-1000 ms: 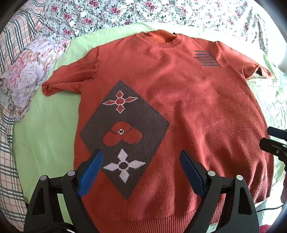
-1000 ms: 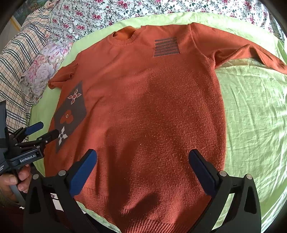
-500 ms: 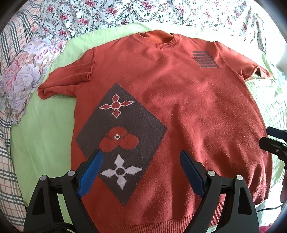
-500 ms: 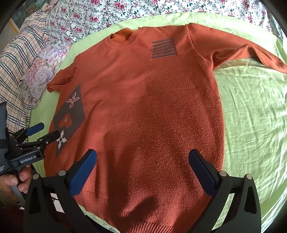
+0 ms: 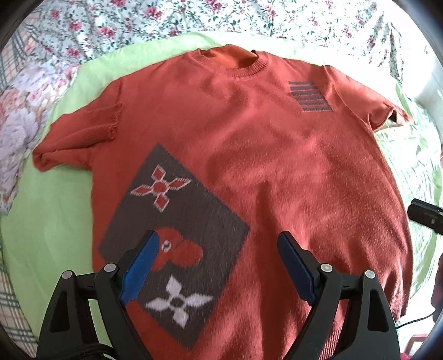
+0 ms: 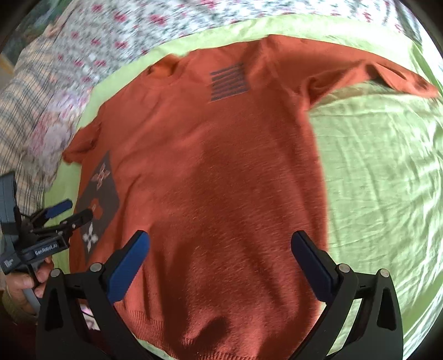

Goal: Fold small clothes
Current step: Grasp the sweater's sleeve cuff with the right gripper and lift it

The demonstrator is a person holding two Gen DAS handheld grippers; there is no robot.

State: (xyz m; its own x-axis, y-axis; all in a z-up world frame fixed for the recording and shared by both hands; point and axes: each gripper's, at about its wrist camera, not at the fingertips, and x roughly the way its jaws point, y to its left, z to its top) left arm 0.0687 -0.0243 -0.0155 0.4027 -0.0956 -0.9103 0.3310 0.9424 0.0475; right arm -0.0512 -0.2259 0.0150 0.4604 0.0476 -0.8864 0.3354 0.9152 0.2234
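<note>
- so the rust-orange knit sweater (image 5: 277,166) is lying flat and face up on a light green sheet (image 5: 55,221), collar pointing away from the cameras; both short sleeves stick out to the sides, nothing folded
- there's a dark grey diamond patch (image 5: 180,221) low on its front with a red four-petal shape, a red flower and a white four-petal shape on it; a small block of grey stripes (image 5: 309,96) sits up by the far shoulder
- left tongs (image 5: 218,243) hang over the lower part of the sweater with the blue pads wide apart, nothing between them; the diamond patch is right below
- right tongs (image 6: 220,241) are over the lower middle of the sweater, also spread wide and holding nothing; can't tell if either pair touches the knit
- in the right view a hand (image 6: 22,285) grips the handle of the left tongs at the edge
- beyond the green sheet there's a floral bedspread (image 5: 166,22); a plaid fabric (image 6: 25,110) off to the left side
</note>
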